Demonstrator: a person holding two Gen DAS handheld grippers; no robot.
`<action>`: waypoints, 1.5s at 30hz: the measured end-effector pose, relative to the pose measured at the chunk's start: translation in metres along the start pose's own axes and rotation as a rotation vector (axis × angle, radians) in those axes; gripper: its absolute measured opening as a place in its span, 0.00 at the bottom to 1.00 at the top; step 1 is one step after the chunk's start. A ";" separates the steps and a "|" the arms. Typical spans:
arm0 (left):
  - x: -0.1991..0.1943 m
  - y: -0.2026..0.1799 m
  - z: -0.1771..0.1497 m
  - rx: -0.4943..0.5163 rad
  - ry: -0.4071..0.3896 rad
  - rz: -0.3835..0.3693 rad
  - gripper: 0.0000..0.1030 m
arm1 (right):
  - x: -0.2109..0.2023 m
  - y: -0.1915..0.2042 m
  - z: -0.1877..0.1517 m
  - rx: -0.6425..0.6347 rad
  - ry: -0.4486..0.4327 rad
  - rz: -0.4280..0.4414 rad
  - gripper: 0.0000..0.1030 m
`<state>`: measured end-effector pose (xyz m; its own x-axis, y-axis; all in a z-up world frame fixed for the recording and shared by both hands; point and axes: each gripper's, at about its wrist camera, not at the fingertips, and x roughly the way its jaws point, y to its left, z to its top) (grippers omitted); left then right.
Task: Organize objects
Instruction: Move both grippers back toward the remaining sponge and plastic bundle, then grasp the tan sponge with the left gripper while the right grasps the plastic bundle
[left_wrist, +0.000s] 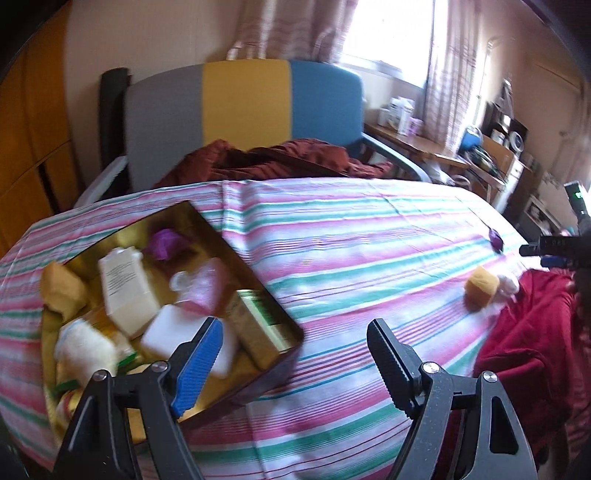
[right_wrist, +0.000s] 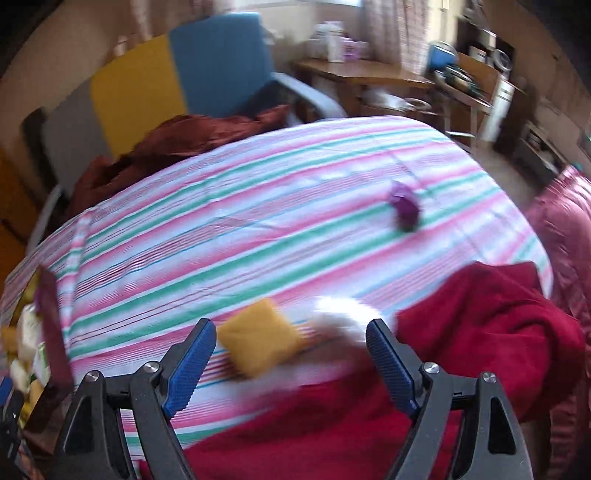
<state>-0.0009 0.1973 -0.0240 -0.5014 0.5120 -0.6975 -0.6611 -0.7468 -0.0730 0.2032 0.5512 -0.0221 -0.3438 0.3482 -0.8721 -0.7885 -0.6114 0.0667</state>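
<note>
An open gold tin (left_wrist: 258, 273) sits at the left of the striped bedspread (left_wrist: 351, 236), holding a cream carton (left_wrist: 125, 291), a white block (left_wrist: 173, 332), a purple item and several other packs. My left gripper (left_wrist: 293, 332) hovers open over the tin's near corner with nothing between its fingers. A yellow pouch (right_wrist: 262, 338) and a blurred white fluffy thing (right_wrist: 340, 314) lie on the spread just ahead of my open right gripper (right_wrist: 291, 332), untouched by its pads. Farther off lies a small purple object (right_wrist: 404, 208). The left wrist view shows the pouch (left_wrist: 480, 290) at far right.
A crumpled red cloth (right_wrist: 480, 325) covers the bed's near right corner. A grey, yellow and blue chair (left_wrist: 243, 107) with a dark red garment (left_wrist: 280, 158) stands behind the bed. Wooden desks with clutter (left_wrist: 480, 147) line the right wall. The tin's edge (right_wrist: 51, 332) shows at the left.
</note>
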 end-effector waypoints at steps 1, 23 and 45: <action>0.003 -0.005 0.001 0.013 0.005 -0.009 0.79 | 0.002 -0.010 0.003 0.016 0.011 -0.012 0.82; 0.084 -0.158 0.029 0.335 0.138 -0.338 0.80 | 0.085 -0.007 0.013 -0.290 0.327 -0.022 0.65; 0.184 -0.268 0.046 0.517 0.231 -0.497 0.90 | 0.083 -0.041 0.011 -0.079 0.336 0.127 0.47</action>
<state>0.0581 0.5107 -0.1000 0.0165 0.5918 -0.8059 -0.9853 -0.1274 -0.1138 0.2009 0.6130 -0.0914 -0.2396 0.0212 -0.9706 -0.7039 -0.6924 0.1586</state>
